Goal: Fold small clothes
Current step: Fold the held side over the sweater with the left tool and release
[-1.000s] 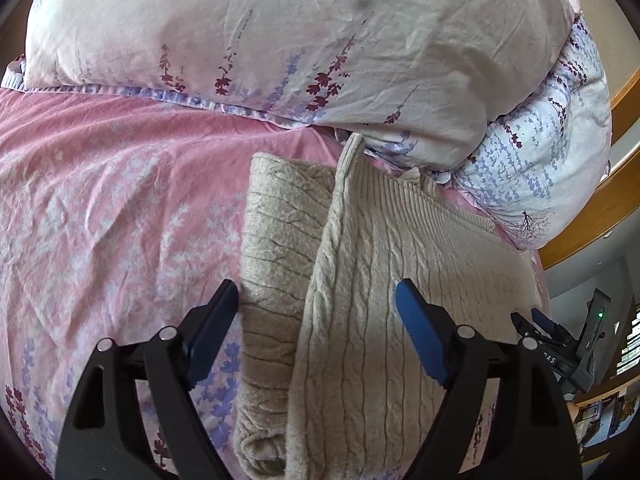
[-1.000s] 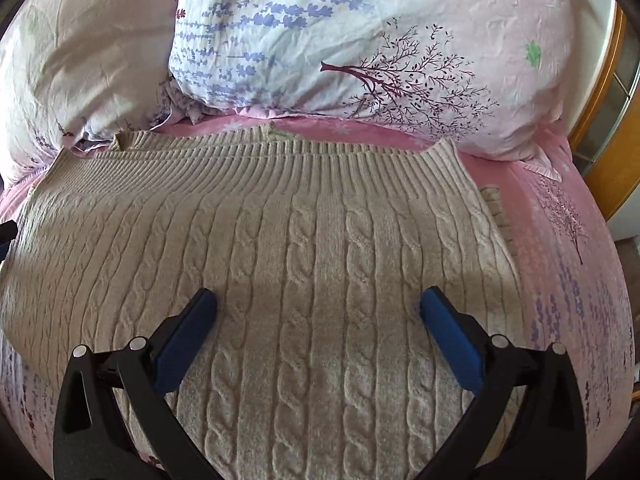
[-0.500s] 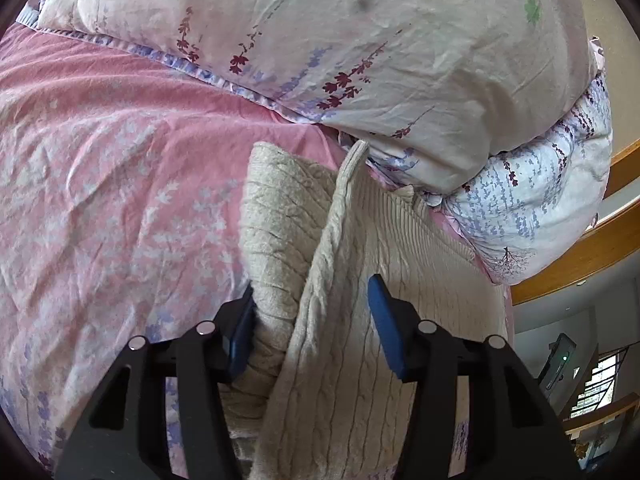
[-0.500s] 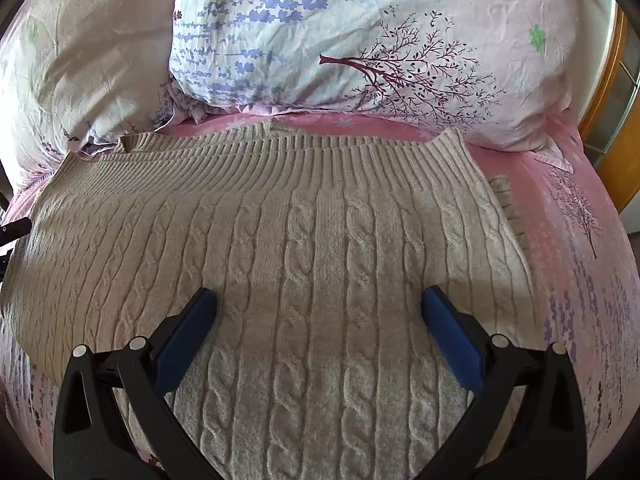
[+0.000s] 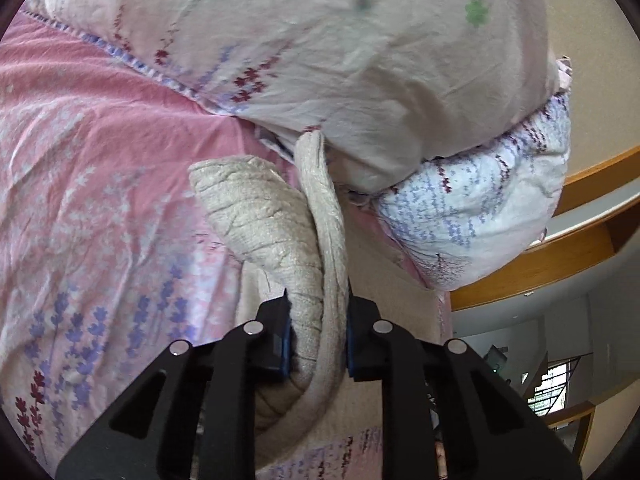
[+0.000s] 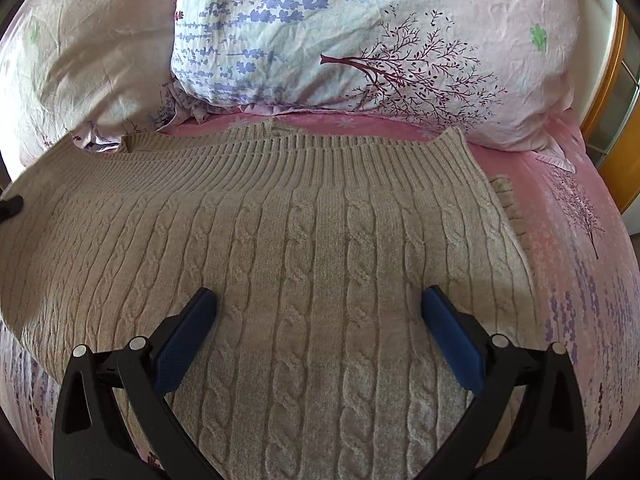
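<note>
The cable-knit sweater edge is pinched by the left gripper, ready for folding. The right gripper is held wide apart above the flat knit

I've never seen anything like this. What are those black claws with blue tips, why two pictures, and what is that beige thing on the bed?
There is no robot here: a person holds a hand-held two-finger gripper in each hand, and each carries a wide-angle camera looking forward along its fingers. So each picture is one gripper's own view, bent at the edges by the lens.

The beige thing is a cable-knit sweater lying on a pink floral bedsheet, with floral pillows behind it. It is being folded.

In the left wrist view, the left gripper has closed its blue pads on the sweater's edge, and the knit bunches up between them. In the right wrist view, the right gripper is wide open over the flat sweater, holding nothing; whether its fingers touch the knit I cannot tell.
</note>
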`<move>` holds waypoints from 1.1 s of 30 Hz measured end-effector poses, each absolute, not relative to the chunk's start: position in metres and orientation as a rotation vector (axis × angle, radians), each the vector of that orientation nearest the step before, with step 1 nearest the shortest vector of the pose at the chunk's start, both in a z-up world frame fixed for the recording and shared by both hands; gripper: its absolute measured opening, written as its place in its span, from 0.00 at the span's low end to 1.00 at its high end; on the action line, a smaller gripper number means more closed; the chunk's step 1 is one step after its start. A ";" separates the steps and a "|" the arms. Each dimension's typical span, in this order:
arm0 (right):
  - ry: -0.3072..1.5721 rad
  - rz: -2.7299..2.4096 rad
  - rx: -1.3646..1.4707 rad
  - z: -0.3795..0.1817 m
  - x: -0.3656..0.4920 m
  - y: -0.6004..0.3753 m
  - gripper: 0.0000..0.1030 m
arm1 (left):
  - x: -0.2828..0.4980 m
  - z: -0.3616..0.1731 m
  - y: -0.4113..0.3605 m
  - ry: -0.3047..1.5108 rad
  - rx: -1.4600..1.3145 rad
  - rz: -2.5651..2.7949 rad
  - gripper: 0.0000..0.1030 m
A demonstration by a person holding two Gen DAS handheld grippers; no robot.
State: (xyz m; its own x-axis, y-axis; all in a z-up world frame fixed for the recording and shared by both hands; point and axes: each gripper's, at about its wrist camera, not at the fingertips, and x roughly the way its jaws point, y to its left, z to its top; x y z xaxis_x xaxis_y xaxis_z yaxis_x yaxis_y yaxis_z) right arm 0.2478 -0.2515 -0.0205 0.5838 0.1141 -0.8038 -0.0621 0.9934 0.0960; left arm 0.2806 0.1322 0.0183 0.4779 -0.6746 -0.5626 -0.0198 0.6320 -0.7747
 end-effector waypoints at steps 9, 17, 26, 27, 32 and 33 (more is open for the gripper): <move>0.921 0.152 0.120 -0.010 0.241 -0.269 0.99 | 0.282 0.056 0.072 0.956 -0.891 -0.602 0.17; 0.811 0.411 0.449 0.009 0.220 -0.332 0.99 | 0.289 0.050 -0.059 1.033 -0.844 -0.778 0.17; 0.860 0.642 0.663 -0.002 0.224 -0.345 0.99 | 0.297 0.018 -0.097 1.165 -0.945 -0.950 0.50; 0.864 0.660 0.693 -0.003 0.226 -0.346 0.99 | 0.297 0.024 -0.090 1.147 -0.972 -0.980 0.57; 0.906 0.696 0.814 -0.013 0.236 -0.350 0.99 | 0.285 0.058 -0.044 1.010 -0.818 -0.886 0.73; 0.912 0.688 0.814 -0.014 0.238 -0.350 0.99 | 0.282 0.062 -0.036 0.997 -0.762 -0.845 0.74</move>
State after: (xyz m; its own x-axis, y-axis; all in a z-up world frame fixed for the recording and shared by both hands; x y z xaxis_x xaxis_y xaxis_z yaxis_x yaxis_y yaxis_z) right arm 0.2379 -0.3498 -0.0135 0.4474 0.7978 -0.4042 -0.1695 0.5194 0.8375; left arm 0.2821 -0.0359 0.0620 0.2969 -0.8703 -0.3930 0.2443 0.4671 -0.8498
